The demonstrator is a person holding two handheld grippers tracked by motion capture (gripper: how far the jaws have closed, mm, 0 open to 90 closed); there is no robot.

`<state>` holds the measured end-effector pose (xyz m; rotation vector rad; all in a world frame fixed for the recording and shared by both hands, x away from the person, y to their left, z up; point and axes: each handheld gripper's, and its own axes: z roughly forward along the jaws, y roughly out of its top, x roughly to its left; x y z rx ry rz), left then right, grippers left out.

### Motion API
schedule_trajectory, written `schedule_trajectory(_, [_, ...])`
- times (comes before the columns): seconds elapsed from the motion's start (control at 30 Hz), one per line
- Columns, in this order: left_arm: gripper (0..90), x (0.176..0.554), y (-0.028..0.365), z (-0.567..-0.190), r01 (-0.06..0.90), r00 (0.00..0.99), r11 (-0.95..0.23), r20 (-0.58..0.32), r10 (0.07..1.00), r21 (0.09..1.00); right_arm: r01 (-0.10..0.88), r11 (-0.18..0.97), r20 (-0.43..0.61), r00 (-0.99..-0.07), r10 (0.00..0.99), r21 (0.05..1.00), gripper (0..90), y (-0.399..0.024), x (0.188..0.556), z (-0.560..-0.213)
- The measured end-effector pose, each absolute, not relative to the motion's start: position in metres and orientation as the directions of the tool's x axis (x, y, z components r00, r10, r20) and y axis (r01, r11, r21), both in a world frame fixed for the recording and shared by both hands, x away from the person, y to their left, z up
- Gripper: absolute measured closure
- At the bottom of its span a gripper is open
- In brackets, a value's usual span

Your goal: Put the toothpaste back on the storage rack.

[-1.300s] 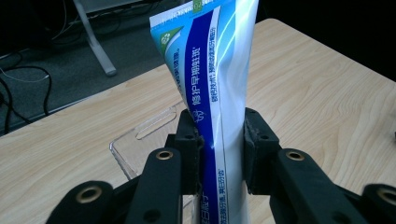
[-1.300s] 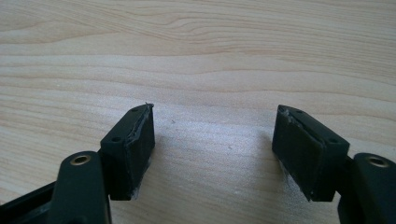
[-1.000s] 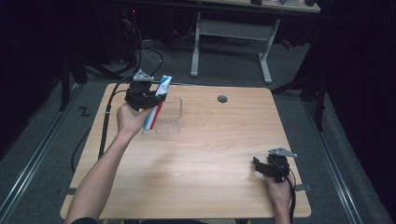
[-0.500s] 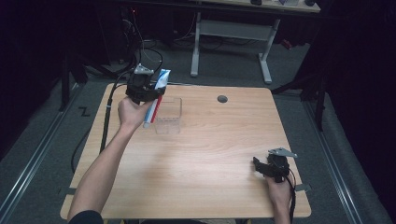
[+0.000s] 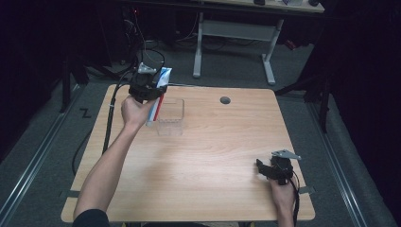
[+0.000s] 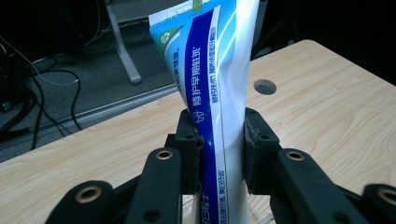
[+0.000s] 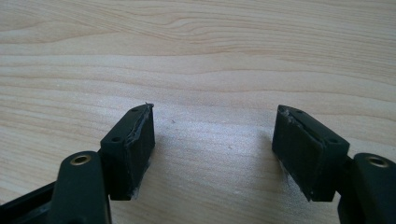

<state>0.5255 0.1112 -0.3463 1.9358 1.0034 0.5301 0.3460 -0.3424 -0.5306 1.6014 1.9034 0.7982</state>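
Note:
A white and blue toothpaste tube (image 6: 212, 84) stands nearly upright between the jaws of my left gripper (image 6: 220, 140), which is shut on it. From above, the left gripper (image 5: 150, 91) holds the tube (image 5: 161, 85) over the far left of the table, the tube's red-striped lower end reaching down beside a clear plastic box (image 5: 171, 116). My right gripper (image 7: 212, 144) is open, nothing between its pads, resting low over bare wood. In the high view the right gripper (image 5: 265, 169) sits near the table's front right corner.
The wooden table (image 5: 213, 156) has a round cable hole (image 5: 225, 100) at the back. A black cable (image 5: 109, 123) trails off the left edge. Behind the table stand a white desk frame (image 5: 236, 33) and loose cables on the floor.
The left hand with the tube has shifted slightly toward the back of the table. The right gripper has stayed where it was.

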Motion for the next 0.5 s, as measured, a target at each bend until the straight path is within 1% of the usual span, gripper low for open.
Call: schedule_trajectory(0.5, [71.4, 0.5358, 0.1085, -0.3565, 0.442, 0.562, -0.289, -0.010, 0.827, 0.849, 0.678, 0.126, -0.019, -0.164, 0.986, 0.724, 30.0, -0.3424, 0.3459, -0.5306])
